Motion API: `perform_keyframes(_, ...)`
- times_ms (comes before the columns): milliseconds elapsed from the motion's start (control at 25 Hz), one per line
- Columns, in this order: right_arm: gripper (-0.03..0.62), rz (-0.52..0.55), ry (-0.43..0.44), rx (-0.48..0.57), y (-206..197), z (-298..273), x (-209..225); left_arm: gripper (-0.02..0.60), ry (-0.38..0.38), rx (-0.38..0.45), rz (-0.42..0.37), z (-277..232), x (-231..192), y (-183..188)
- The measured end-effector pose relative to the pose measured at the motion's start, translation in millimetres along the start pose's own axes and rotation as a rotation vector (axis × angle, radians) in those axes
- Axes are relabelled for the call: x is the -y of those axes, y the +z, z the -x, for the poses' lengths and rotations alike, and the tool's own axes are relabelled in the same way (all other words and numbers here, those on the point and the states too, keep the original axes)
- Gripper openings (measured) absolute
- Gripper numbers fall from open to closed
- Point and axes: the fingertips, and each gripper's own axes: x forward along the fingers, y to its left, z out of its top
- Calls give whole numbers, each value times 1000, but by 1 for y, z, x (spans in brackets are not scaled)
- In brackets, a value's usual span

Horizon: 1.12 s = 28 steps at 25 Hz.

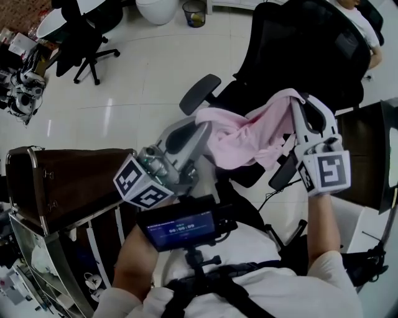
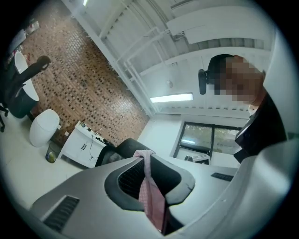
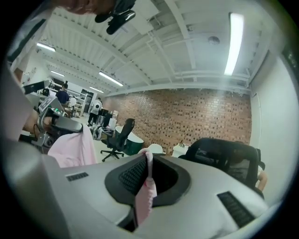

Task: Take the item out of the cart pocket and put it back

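A pink cloth (image 1: pixel 249 138) hangs stretched between both grippers in front of my chest. My left gripper (image 1: pixel 203 126) is shut on its left end and my right gripper (image 1: pixel 297 102) is shut on its right end, held higher. In the left gripper view a strip of the cloth (image 2: pixel 154 203) is pinched in the shut left gripper (image 2: pixel 145 161). The right gripper view shows the same for the right gripper (image 3: pixel 148 158), with cloth (image 3: pixel 144 198) trapped in it and the rest of the cloth (image 3: pixel 72 149) hanging at the left. The cart's dark brown pocket (image 1: pixel 68 180) is low on my left, apart from both grippers.
A black office chair (image 1: pixel 305 56) stands right behind the cloth. Another office chair (image 1: pixel 81 37) and a waste bin (image 1: pixel 194 12) are farther off on the white floor. A small screen (image 1: pixel 180 227) sits on my chest rig. Shelves with clutter lie below the cart.
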Motion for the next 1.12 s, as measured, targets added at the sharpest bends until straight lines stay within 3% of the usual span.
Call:
perform_keyframes(400,12,44,-26,210,112,42,-6,15,-121,129,-87,4,60,79)
perform_keyframes(1120,12,81,141,415,241,27,-75,15,-102,279,-316,65,105,206)
